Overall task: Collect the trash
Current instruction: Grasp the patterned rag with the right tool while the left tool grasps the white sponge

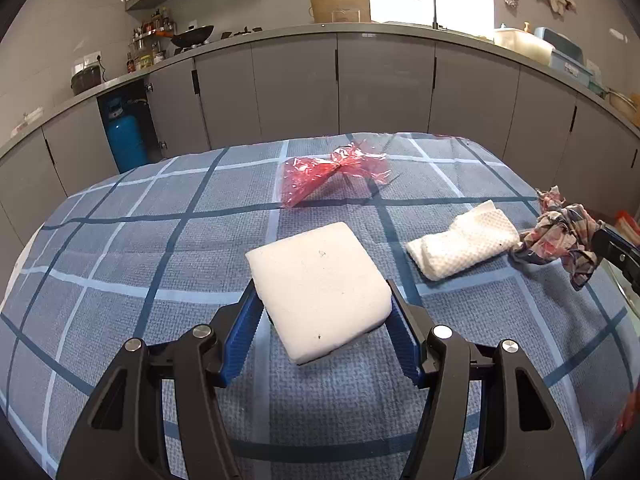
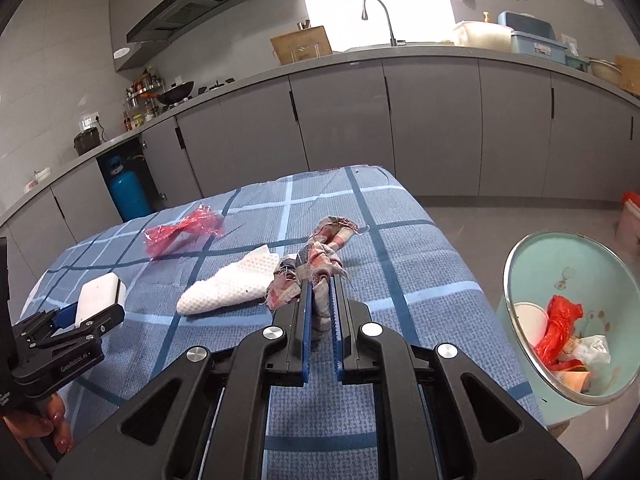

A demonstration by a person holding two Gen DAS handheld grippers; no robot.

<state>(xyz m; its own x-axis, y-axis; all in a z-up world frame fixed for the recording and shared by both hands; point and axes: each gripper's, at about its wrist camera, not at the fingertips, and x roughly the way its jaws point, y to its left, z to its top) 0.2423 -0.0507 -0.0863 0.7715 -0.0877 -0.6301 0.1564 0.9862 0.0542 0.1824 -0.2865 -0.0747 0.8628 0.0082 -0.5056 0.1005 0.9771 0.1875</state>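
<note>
- Left gripper (image 1: 322, 316) clamps a white foam block (image 1: 318, 290) at its near corners, long side running away across the checked blue tablecloth (image 1: 120, 280).
- Right gripper (image 2: 320, 296), nearly closed, pinches a crumpled plaid rag (image 2: 320, 264) beside a folded paper towel (image 2: 228, 284).
- Red cellophane (image 2: 184, 230) lies farther back.
- Teal bin (image 2: 520, 276) holds red plastic and paper scraps.

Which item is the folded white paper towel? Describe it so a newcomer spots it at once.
Start at the table under the blue checked tablecloth. On it, the folded white paper towel lies loose between the white foam block and the crumpled plaid cloth scrap, nearer than the red cellophane wrapper. Its dimpled, quilted surface sets it apart from the smooth foam block, and no hand-held gripper holds it.
</note>
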